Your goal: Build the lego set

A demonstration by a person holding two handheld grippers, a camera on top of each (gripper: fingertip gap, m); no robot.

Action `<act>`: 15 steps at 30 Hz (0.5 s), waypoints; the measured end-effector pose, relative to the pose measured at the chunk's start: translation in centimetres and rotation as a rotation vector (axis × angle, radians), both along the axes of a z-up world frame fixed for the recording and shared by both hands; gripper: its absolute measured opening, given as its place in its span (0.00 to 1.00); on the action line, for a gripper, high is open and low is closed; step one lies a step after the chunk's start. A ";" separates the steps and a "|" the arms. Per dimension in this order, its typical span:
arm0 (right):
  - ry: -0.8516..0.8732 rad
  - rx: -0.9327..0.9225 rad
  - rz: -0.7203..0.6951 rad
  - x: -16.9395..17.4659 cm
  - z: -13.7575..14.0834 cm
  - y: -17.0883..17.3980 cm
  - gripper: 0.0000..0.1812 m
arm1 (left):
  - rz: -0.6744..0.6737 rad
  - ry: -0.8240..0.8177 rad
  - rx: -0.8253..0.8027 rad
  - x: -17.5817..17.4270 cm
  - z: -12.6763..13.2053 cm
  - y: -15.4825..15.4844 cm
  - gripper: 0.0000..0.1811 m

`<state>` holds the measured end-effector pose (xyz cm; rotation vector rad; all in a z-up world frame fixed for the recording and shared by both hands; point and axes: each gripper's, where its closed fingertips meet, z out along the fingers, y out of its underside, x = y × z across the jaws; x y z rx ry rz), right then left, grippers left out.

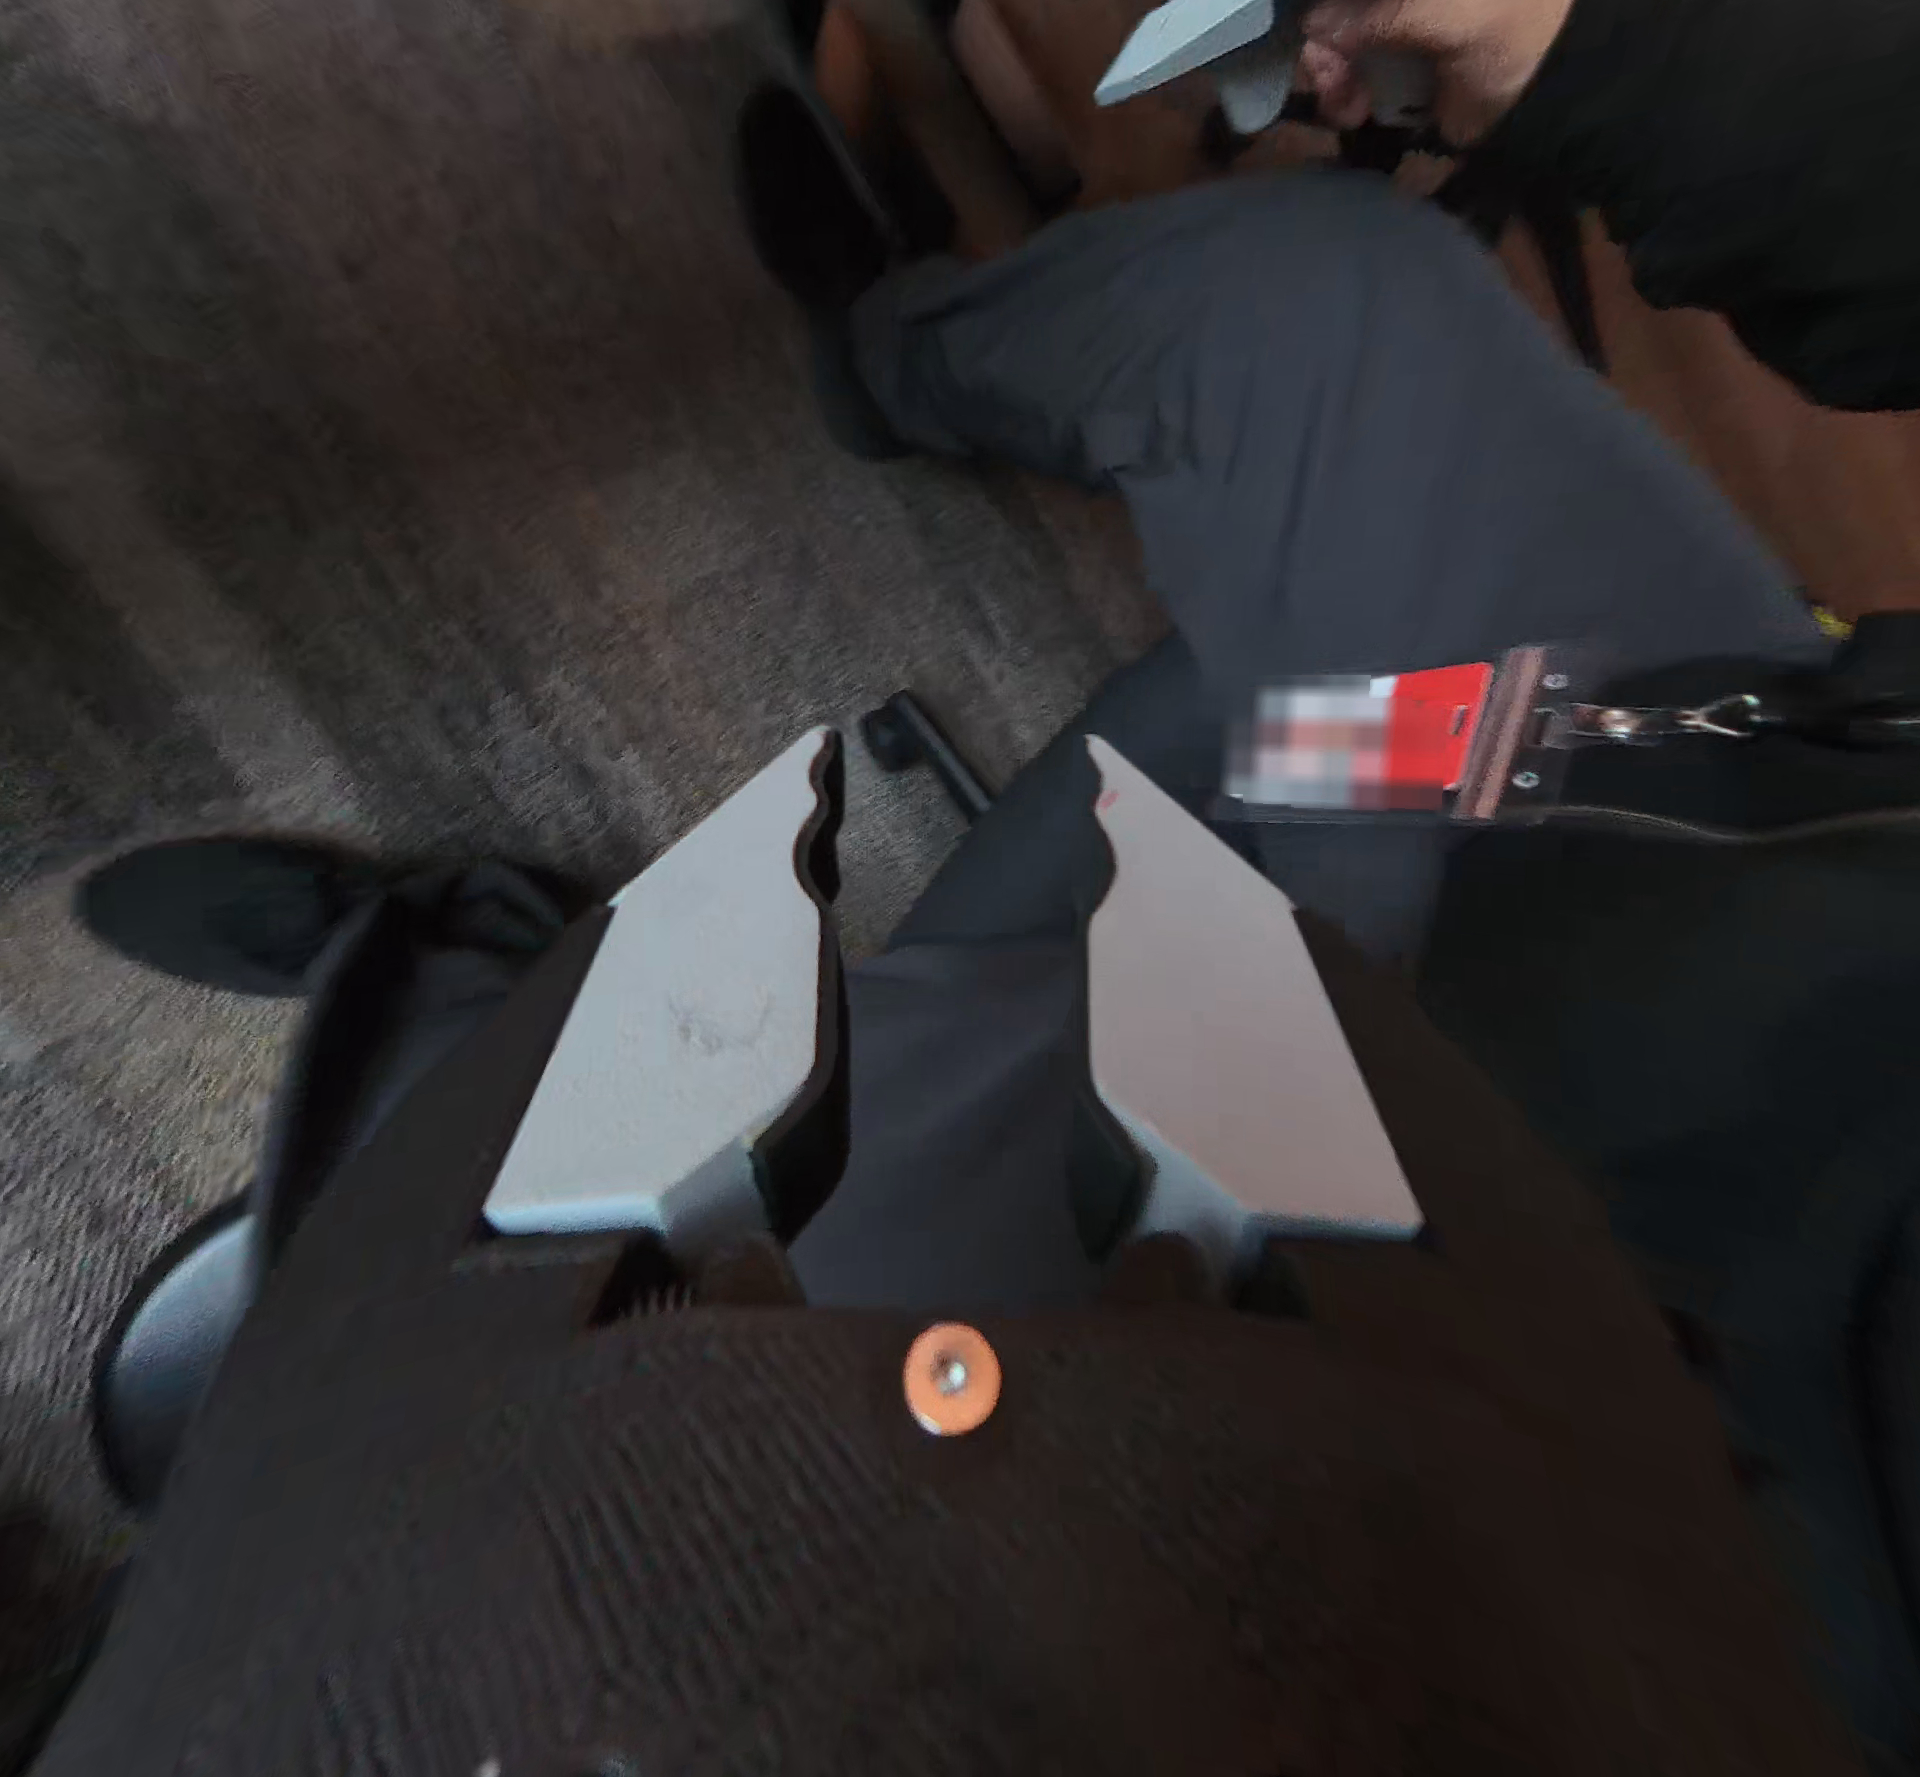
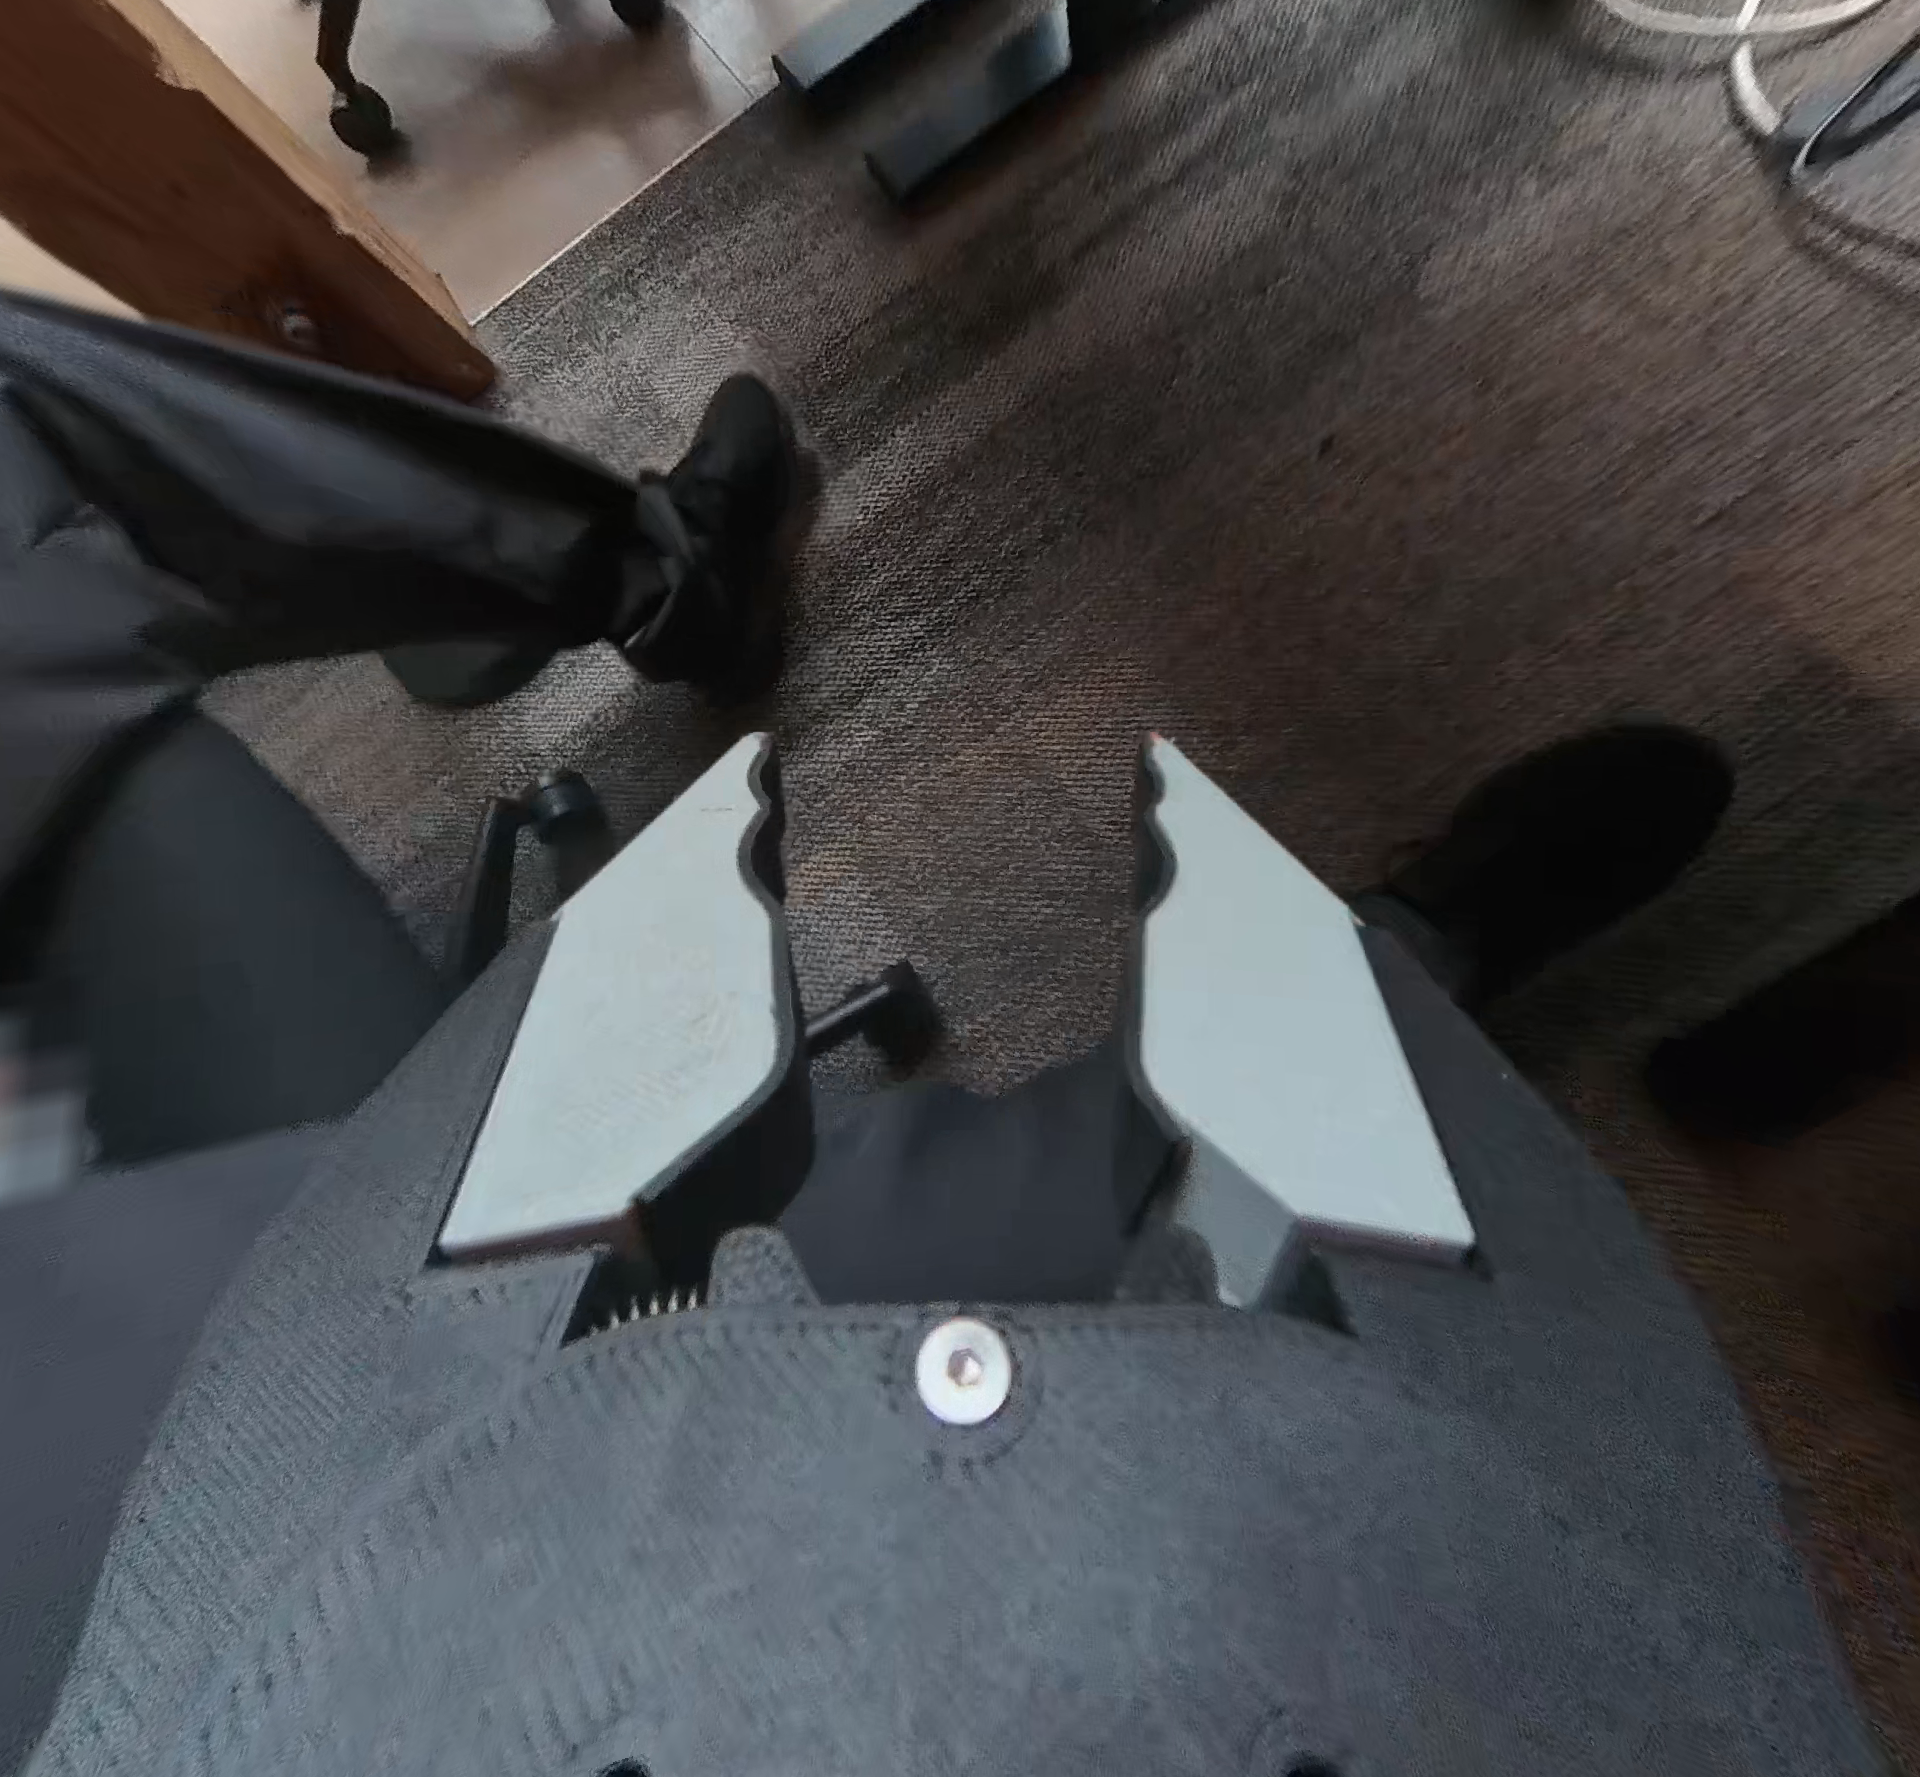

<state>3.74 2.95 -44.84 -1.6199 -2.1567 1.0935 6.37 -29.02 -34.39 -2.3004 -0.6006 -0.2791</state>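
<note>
No lego pieces show in either view. My left gripper (image 1: 961, 751) is open and empty, and it points down over a person's dark trouser leg (image 1: 1351, 439) and the grey carpet (image 1: 416, 377). My right gripper (image 2: 956, 751) is open and empty above the carpet (image 2: 1247, 428). The right gripper also shows in the left wrist view (image 1: 1132, 34) at the top, held by a hand in a black sleeve, jaws apart with nothing between them. Both views are blurred.
A badge on a clip (image 1: 1382, 740) hangs by my left gripper. A leg with a black shoe (image 2: 727, 522), a wooden table leg (image 2: 208, 158), chair castors (image 2: 364, 117), a black desk foot (image 2: 935, 65) and white cables (image 2: 1787, 13) lie on the floor. About 35 cm separates my left fingertips from my right.
</note>
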 end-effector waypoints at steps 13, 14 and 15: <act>-0.219 0.053 -0.268 -30.8 -30.2 -1.0 0.22 | 0.592 0.073 -0.124 -10.0 -4.9 -15.9 0.18; -0.241 0.061 -0.279 -32.6 -33.2 -0.7 0.19 | 0.635 0.073 -0.158 -10.3 -5.8 -17.6 0.16; -0.271 0.055 -0.300 -34.3 -35.9 -0.4 0.19 | 0.668 0.065 -0.195 -10.5 -6.8 -19.1 0.14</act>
